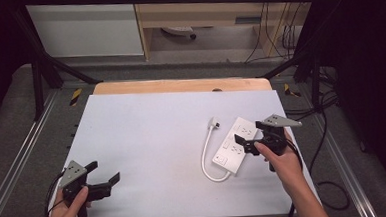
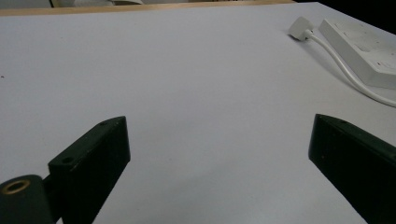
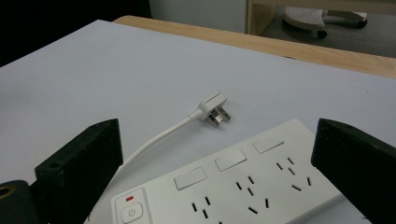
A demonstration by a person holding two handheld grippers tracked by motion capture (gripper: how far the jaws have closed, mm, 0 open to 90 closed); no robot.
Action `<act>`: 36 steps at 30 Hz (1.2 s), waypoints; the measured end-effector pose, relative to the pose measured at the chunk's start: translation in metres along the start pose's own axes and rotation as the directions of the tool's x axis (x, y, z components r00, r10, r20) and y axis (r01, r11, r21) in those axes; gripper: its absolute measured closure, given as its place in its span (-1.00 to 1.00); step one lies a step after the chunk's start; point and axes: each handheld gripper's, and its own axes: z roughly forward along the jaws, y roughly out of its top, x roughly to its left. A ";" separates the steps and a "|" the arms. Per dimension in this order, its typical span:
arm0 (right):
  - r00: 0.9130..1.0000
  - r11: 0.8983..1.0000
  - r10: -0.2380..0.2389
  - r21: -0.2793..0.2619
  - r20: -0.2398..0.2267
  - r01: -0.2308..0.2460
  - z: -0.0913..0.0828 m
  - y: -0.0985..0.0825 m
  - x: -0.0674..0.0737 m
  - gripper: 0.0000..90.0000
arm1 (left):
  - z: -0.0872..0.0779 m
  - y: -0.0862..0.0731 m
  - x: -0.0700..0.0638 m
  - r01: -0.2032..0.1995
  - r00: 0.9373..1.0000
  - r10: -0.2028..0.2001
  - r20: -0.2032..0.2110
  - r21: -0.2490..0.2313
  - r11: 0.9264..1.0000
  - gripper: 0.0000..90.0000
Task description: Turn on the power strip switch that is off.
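A white power strip (image 1: pixel 235 145) lies at the right of the white table top (image 1: pixel 147 136), with its white cord (image 1: pixel 206 160) looping to a loose plug (image 1: pixel 214 122). My right gripper (image 1: pixel 250 134) hovers open over the strip's right side. In the right gripper view the strip (image 3: pixel 233 186) with its power button (image 3: pixel 130 212) sits between the open jaws of that gripper (image 3: pixel 218 135), and the plug (image 3: pixel 212 107) lies beyond. My left gripper (image 1: pixel 104 172) is open near the front left corner, with bare table between its jaws (image 2: pixel 219 123). The strip (image 2: pixel 364 46) and plug (image 2: pixel 299 28) lie far to its right.
A wooden board edge (image 1: pixel 180 85) runs along the table's far side. Metal frame rails (image 1: pixel 27 142) flank the table. Black cables (image 1: pixel 330 181) trail on the floor at the right. A wheeled base (image 1: pixel 179 31) stands under the shelf at the back.
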 end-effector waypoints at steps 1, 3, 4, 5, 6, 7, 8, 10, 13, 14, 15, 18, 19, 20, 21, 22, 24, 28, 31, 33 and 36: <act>1.000 1.000 0.000 0.002 -0.001 0.000 0.001 0.000 0.000 -0.94 | 0.000 0.000 0.000 -0.002 1.000 0.002 0.002 -0.002 1.000 -0.87; 1.000 1.000 0.003 0.004 0.000 -0.003 0.004 0.000 0.000 -0.94 | 0.000 0.000 0.000 -0.003 1.000 0.003 0.006 0.000 1.000 -0.88; 1.000 1.000 0.004 0.007 -0.001 -0.004 0.005 0.000 0.001 -0.94 | 0.001 0.000 0.000 -0.004 1.000 0.004 0.007 0.001 1.000 -0.88; 1.000 1.000 0.006 0.011 -0.001 -0.006 0.006 0.000 0.001 -0.94 | 0.001 0.000 -0.001 -0.006 1.000 0.006 0.008 0.002 1.000 -0.88; 1.000 1.000 0.007 0.015 -0.001 -0.007 0.007 0.000 0.001 -0.94 | 0.001 0.000 -0.001 -0.008 1.000 0.008 0.008 0.002 1.000 -0.88; 1.000 1.000 0.007 0.017 -0.001 -0.007 0.009 0.000 0.001 -0.94 | 0.001 0.000 -0.001 -0.008 1.000 0.008 0.008 0.003 1.000 -0.88; 1.000 1.000 0.008 0.020 -0.002 -0.008 0.010 -0.001 0.001 -0.94 | 0.001 0.000 -0.001 -0.008 1.000 0.008 0.006 0.003 1.000 -0.88; 1.000 1.000 0.008 0.022 0.000 -0.008 0.012 -0.001 0.002 -0.94 | 0.001 0.000 0.000 -0.006 1.000 0.006 0.002 0.005 1.000 -0.88; 1.000 1.000 0.002 0.027 -0.006 -0.002 0.014 -0.001 0.001 -0.94 | 0.001 -0.001 0.000 -0.007 1.000 0.007 0.002 0.005 1.000 -0.88; 1.000 1.000 0.004 0.029 -0.004 -0.004 0.015 -0.001 0.002 -0.94 | 0.001 -0.001 0.000 -0.009 1.000 0.009 0.002 0.005 1.000 -0.88; 1.000 0.999 0.001 0.033 -0.003 -0.001 0.016 -0.002 0.001 -0.94 | 0.001 -0.001 0.000 -0.011 1.000 0.011 0.004 0.006 1.000 -0.88; 1.000 0.999 0.000 0.041 -0.002 0.000 0.018 -0.002 0.001 -0.93 | 0.001 -0.001 0.000 -0.013 1.000 0.013 0.006 0.010 1.000 -0.88; 1.000 0.999 0.000 0.043 -0.004 0.000 0.018 -0.002 0.002 -0.93 | 0.001 -0.001 0.000 -0.013 1.000 0.013 0.006 0.011 1.000 -0.88; 1.000 0.999 -0.001 0.046 -0.005 0.002 0.019 -0.003 0.002 -0.93 | 0.001 -0.001 0.000 -0.011 1.000 0.011 0.007 0.010 1.000 -0.88; 1.000 0.999 -0.001 0.048 -0.006 0.001 0.019 -0.003 0.002 -0.93 | 0.001 -0.001 0.000 -0.011 1.000 0.011 0.006 0.009 1.000 -0.88; 1.000 0.999 0.000 0.052 -0.007 0.000 0.020 -0.003 0.002 -0.92 | 0.001 -0.001 0.000 -0.012 1.000 0.012 0.002 0.006 1.000 -0.88; 1.000 0.998 -0.002 0.058 -0.007 0.002 0.022 -0.004 0.003 -0.92 | 0.000 0.000 0.001 -0.007 1.000 0.007 0.000 -0.003 1.000 -0.88; 1.000 0.997 -0.007 0.071 -0.013 0.008 0.025 -0.005 0.004 -0.92 | 0.000 -0.001 0.001 -0.002 1.000 0.002 0.001 0.000 1.000 -0.87; 1.000 0.996 -0.014 0.089 -0.021 0.016 0.029 -0.007 0.005 -0.91 | 0.001 -0.001 0.000 -0.011 1.000 0.011 0.004 0.007 1.000 -0.87; 1.000 0.995 -0.023 0.101 -0.020 0.025 0.030 -0.007 0.006 -0.91 | 0.001 -0.001 0.000 -0.012 1.000 0.012 0.006 0.009 1.000 -0.87; 1.000 0.993 -0.021 0.112 -0.020 0.023 0.032 -0.008 0.007 -0.90 | 0.001 -0.001 0.000 -0.012 1.000 0.012 0.007 0.010 1.000 -0.87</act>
